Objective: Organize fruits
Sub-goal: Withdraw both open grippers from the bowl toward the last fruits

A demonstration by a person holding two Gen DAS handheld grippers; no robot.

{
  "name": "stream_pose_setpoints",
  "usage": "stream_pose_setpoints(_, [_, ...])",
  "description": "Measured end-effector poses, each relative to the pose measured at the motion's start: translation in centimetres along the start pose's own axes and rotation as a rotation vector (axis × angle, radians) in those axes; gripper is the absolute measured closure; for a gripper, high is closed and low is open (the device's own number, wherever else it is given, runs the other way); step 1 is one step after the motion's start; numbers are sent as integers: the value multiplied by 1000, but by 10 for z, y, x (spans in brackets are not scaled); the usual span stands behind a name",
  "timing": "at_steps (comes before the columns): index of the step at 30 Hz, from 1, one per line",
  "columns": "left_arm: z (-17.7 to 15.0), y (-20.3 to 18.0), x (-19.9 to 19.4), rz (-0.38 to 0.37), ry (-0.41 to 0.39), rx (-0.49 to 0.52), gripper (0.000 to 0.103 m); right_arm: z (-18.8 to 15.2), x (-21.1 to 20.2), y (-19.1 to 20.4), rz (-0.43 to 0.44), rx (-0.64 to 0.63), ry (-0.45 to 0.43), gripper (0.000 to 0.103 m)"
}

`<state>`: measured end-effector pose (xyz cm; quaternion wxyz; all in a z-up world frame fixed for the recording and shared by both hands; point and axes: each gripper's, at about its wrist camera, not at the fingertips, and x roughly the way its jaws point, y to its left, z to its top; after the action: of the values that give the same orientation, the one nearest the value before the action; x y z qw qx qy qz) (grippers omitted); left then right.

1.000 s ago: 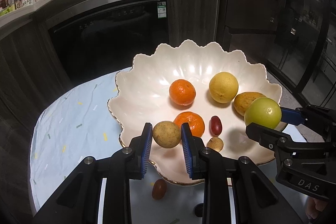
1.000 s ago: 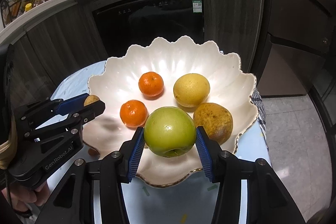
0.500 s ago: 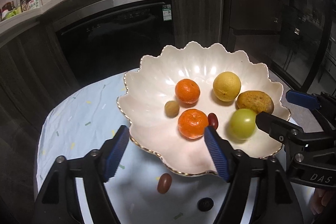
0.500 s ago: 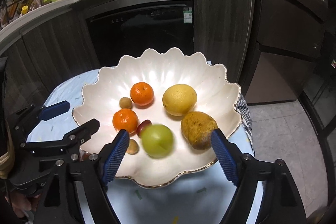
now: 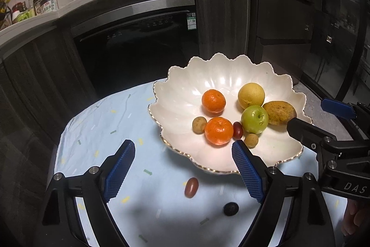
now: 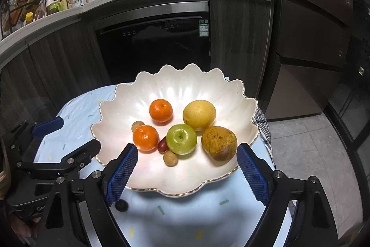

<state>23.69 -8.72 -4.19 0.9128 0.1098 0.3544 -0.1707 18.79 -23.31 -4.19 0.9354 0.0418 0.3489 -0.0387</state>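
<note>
While looking out from the left wrist: hovering low over the bench (image 5: 97,131), left claw (image 5: 182,168) gaping wide with nothing between the blue pads, jaws having just been opening. Sitting beyond it, the scalloped white bowl (image 5: 175,94) holding the gathered fruit: two oranges, the far one (image 5: 213,101) and the near one (image 5: 218,131), a yellow citrus (image 5: 251,95), a green apple (image 5: 254,119) nestling against it, a brown pear (image 5: 279,112) at the right wall, two small tan fruits (image 5: 199,124) and (image 5: 251,140), and a red date (image 5: 237,130) wedged between near orange and apple. Settling toward the low middle, probably because of the sloping walls. Lying loose on the pale blue cloth, just short of the bowl's near rim: another red date (image 5: 191,187) and a dark wrinkled fruit (image 5: 230,208), seemingly the remaining work. Reaching in from the right edge, right claw (image 5: 323,117), spread wide too.

Switching to the right wrist: right claw (image 6: 187,170) standing wide apart and gripping nothing, jaws having just been opening, apple (image 6: 181,139) resting free in the bowl (image 6: 111,129) ahead of the pads, touching the citrus (image 6: 199,115) and just beside the pear (image 6: 219,143). Showing at the left, the left claw (image 6: 69,133), spread over the cloth beside the rim. Peeking out under the near rim, the dark fruit (image 6: 121,205); stray date hidden in this view. Likely next: dropping toward those two strays.
</note>
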Motion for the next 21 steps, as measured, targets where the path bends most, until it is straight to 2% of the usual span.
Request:
stream_pose_setpoints(10, [-12,11,-24,6,-25,0,17,-10,-17,16,7,4,-12,15])
stream_pose_setpoints(21, [-34,25,-33,6,-18,15,17,-25,-25,38,-10,-15,-8,15])
